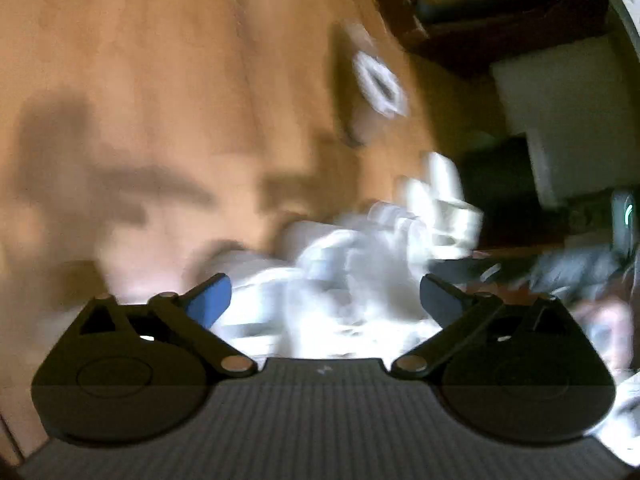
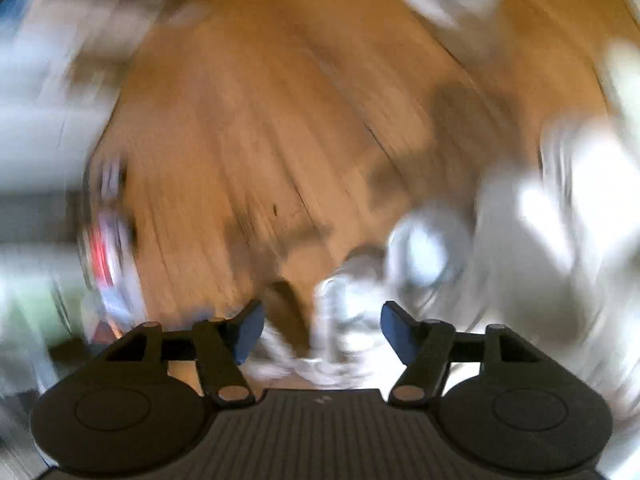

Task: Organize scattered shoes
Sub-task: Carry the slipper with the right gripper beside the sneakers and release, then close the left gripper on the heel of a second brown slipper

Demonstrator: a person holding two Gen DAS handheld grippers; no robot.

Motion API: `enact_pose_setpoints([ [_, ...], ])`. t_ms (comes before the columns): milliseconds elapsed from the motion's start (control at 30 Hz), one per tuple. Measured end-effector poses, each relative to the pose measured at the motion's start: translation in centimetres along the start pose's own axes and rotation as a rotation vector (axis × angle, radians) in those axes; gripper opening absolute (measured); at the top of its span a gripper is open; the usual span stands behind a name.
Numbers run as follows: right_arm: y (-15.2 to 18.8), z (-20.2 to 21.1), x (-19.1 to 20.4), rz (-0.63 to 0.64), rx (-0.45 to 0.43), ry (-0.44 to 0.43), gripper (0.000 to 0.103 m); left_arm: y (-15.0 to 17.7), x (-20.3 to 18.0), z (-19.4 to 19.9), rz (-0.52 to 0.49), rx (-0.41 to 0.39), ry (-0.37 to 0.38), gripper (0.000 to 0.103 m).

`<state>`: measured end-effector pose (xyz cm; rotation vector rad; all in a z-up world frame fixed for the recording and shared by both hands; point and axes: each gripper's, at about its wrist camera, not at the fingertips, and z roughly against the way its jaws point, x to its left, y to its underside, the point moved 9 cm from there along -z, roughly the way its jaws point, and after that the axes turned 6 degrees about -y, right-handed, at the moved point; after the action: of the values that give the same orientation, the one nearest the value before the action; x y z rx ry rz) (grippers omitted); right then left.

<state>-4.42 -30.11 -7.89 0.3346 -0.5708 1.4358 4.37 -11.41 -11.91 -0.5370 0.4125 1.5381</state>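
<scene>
White shoes blurred beyond left gripper, spread wide; right gripper parted, empty.

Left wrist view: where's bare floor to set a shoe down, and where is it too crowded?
The wooden floor lies bare across the left and upper left, bordered on the right by a lone white shoe and below by the white shoes ahead of the left tool. The right side is crowded with dark furniture and blurred clutter.
</scene>
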Motion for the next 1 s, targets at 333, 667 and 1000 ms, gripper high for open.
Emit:
enact_pose_setpoints([
  [333, -7.3, 1.5, -10.0, -0.215, -0.295, -0.072, 0.075, -9.0, -8.0, -8.7, -0.077, -0.091, -0.209, 0.098],
  [667, -9.7, 0.2, -17.7, -0.377, -0.321, -0.060, 0.076, -15.8, -12.7, -16.9, -0.009, -0.210, -0.202, 0.061],
  [1000, -9.5, 1.2, -18.1, -0.436, -0.357, -0.212, 0.076, -18.2, -12.2, -23.8, 0.012, -0.189, -0.311, 0.086],
])
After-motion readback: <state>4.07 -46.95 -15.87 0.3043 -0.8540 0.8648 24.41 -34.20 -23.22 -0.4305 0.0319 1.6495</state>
